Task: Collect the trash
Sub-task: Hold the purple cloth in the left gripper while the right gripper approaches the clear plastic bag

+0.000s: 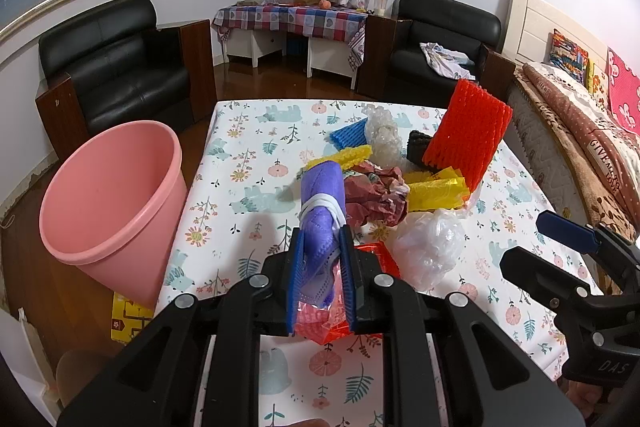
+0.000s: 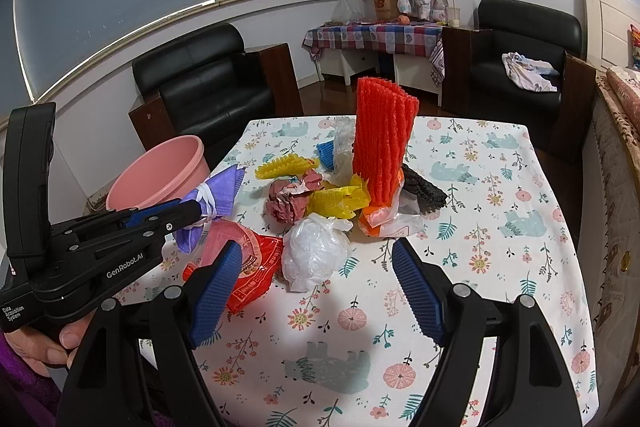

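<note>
In the left wrist view, a purple mask (image 1: 320,227) is clamped between the jaws of the left gripper (image 1: 321,279) at lower centre, above the table (image 1: 240,163); the pink bin (image 1: 112,203) is seen at left, so the mask is best carried clear over its rim before release. In the right wrist view, the right gripper (image 2: 318,291) is held spread and empty at the bottom, just short of a white bag (image 2: 316,251) at centre, probably its next pick.

Both tools are matte black plastic with silver round screws at the linkage pivots and ribbed blue pads lining the jaws. The left gripper (image 2: 192,213) carries white "GenRobot.AI" and "Data Acquisition System" lettering; the hand (image 2: 44,341) gripping it shows bare skin and a purple sleeve.
</note>
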The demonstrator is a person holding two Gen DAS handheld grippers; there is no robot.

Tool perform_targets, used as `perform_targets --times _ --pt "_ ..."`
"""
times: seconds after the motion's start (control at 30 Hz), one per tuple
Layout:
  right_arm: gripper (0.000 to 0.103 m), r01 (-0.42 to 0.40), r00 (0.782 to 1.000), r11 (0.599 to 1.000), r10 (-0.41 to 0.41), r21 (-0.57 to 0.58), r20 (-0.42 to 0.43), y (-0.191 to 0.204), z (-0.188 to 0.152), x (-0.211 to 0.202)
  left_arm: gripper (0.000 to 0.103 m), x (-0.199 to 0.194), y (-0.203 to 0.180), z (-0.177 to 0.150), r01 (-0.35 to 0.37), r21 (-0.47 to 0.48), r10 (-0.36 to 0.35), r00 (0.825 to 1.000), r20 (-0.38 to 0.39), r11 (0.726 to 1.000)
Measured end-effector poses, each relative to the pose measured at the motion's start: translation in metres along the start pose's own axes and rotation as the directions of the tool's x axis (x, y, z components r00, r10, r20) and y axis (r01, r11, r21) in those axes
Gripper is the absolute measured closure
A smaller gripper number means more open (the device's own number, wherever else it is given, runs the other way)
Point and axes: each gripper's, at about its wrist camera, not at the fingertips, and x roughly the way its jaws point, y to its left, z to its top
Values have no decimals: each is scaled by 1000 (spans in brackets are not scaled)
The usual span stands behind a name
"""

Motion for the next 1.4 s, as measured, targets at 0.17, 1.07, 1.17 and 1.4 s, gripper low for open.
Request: perform_targets --times 0.17,1.07,1.17,1.4 --pt "27 1 1000 1000 -1 0 -1 0 0 0 86 2 2 -2 0 -1 0 1000 -2 1000" --pt "27 -8 1000 1000 9 16 -5 0 2 2 86 -13 19 -10 50 -12 -49 998 28 999" --pt "27 -17 1000 1000 17 23 -11 -4 -2 2 86 -12 24 -11 64 -19 -64 998 10 998" --pt "27 -29 999 998 31 48 -27 -12 -3 8 85 -5 26 -15 73 -15 -74 997 -38 997"
